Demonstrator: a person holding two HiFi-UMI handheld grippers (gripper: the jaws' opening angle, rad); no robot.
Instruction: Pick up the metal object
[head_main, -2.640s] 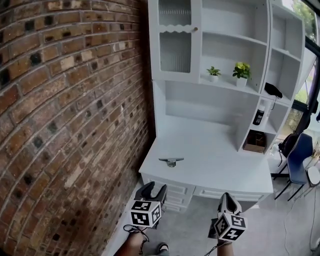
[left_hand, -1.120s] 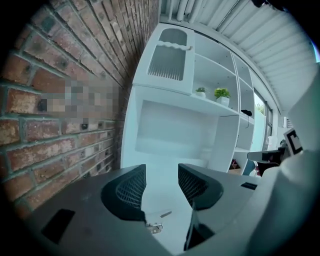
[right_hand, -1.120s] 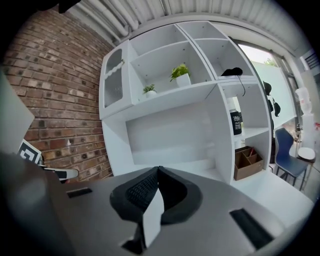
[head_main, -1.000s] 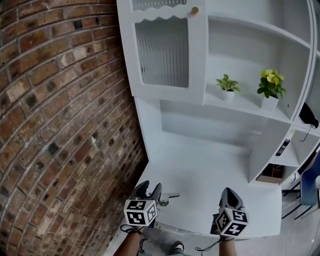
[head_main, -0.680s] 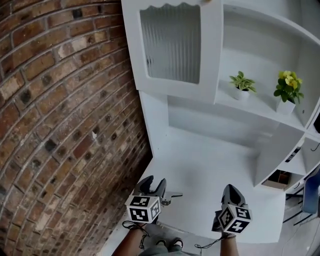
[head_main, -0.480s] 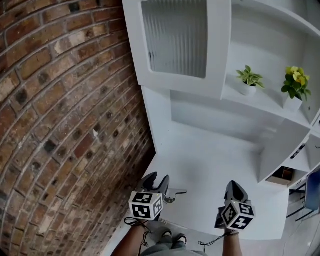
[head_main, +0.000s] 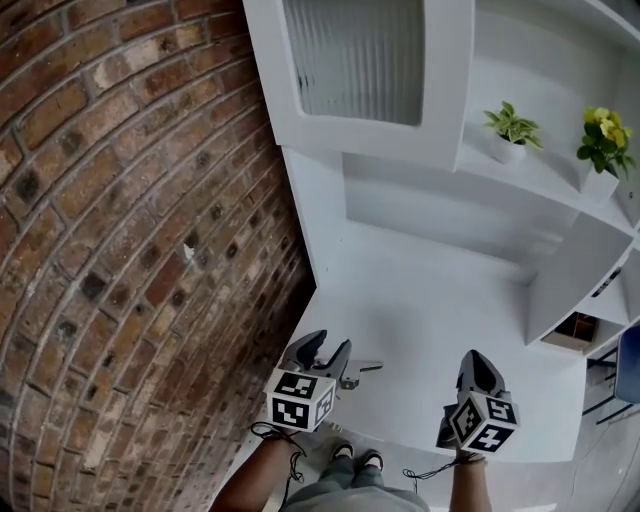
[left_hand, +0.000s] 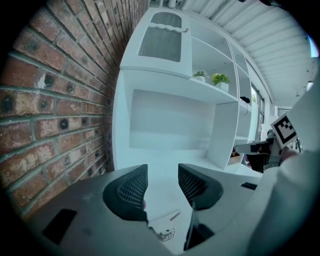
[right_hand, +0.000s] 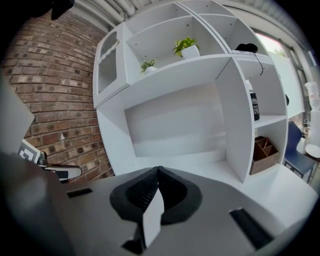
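A small silvery metal object (head_main: 358, 372) with a flat bar on top lies on the white desk top (head_main: 440, 320) near its front left corner. My left gripper (head_main: 328, 351) hovers just above and behind it, jaws open. In the left gripper view the metal object (left_hand: 163, 227) shows low between the open jaws of that left gripper (left_hand: 162, 187). My right gripper (head_main: 478, 371) hangs over the desk's front edge to the right, jaws pressed together and holding nothing; the right gripper view shows that right gripper (right_hand: 156, 187) shut.
A brick wall (head_main: 120, 200) runs along the left, close to the desk. Above the desk stands a white hutch with a glass-door cabinet (head_main: 360, 60), two potted plants (head_main: 510, 130) on a shelf, and side cubbies with a wooden organizer (head_main: 572, 328).
The view has closed in on the desk. Both grippers came forward over its front edge; the left one now sits right over the metal object.
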